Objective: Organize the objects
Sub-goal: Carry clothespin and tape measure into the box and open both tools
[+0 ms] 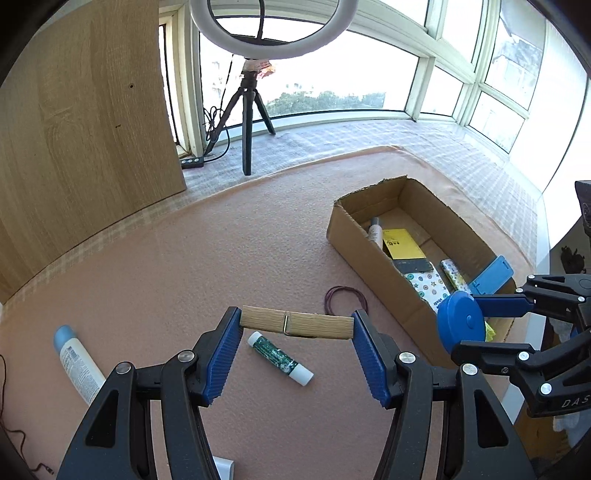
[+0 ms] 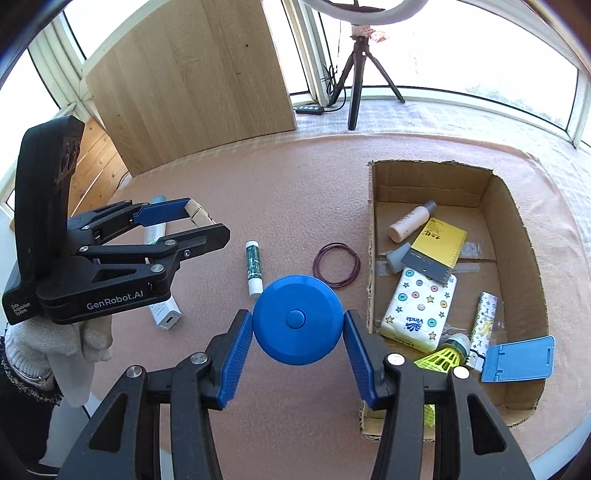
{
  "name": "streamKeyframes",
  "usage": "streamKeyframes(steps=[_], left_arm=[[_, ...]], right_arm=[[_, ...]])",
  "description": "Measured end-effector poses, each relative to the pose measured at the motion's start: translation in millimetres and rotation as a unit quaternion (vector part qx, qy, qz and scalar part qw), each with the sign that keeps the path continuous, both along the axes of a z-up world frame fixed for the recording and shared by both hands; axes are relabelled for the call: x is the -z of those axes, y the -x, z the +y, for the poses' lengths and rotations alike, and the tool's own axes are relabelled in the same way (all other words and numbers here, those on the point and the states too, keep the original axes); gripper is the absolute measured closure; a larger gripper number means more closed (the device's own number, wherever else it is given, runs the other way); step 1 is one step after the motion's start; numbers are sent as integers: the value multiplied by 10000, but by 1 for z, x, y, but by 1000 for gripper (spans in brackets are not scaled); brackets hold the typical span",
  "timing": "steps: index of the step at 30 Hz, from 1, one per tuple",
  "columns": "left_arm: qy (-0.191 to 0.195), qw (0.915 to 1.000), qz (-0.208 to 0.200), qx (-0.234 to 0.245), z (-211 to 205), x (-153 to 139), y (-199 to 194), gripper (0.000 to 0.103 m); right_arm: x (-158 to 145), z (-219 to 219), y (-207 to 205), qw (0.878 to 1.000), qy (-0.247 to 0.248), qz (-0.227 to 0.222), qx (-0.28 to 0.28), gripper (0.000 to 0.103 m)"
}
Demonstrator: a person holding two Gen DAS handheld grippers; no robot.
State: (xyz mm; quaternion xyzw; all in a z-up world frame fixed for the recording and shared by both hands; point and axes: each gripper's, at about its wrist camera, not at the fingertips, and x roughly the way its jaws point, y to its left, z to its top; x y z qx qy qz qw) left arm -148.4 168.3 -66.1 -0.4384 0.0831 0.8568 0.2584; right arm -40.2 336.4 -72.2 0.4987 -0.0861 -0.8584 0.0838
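Partly done: the cardboard box [image 2: 517, 229] already holds several items. The left gripper [image 1: 297, 325] has its jaws clamped on a wooden clothespin [image 1: 295, 324], the right gripper [image 2: 297, 321] on a blue round case [image 2: 297, 319], both left of the box. A glue stick [image 2: 253, 267], hair ties [image 2: 336, 264] and a tube [image 1: 79, 363] remain on the table [image 2: 258, 177].

daylight floods both views from the windows [image 1: 332, 74] behind the worktop [image 1: 184, 258]; their panes are blown out to near white, so the outdoors is mostly lost, with only a strip of treetops showing in the left wrist view. the ring lamp [image 1: 264, 29] sits against that glare. the pink worktop is evenly and brightly lit, with soft, faint shadows under the small things. inside the cardboard box [image 2: 517, 221] the near wall casts mild shade. both pictures are sharp at the centre. fisheye bending curves the window frames and the wooden board [image 2: 192, 74], and black vignette fills the corners.
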Motion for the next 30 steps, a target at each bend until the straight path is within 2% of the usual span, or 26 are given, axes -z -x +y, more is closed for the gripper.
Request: streamKeyframes(steps=[6, 14, 21, 30], left_arm=[[-112, 9991, 134, 376, 57, -10, 3, 39], [-204, 9960, 110, 864, 140, -6, 17, 39], [-125, 9929, -40, 1185, 203, 14, 29, 39], [-35, 9909, -236, 1327, 245, 34, 37, 39]], right_arm=[[-8, 55, -13, 9985, -130, 117, 509, 56], [3, 102, -35, 9958, -157, -21, 906, 56], [12, 119, -44, 9951, -102, -103, 983, 56], [18, 129, -46, 9947, -63, -109, 1018, 56]])
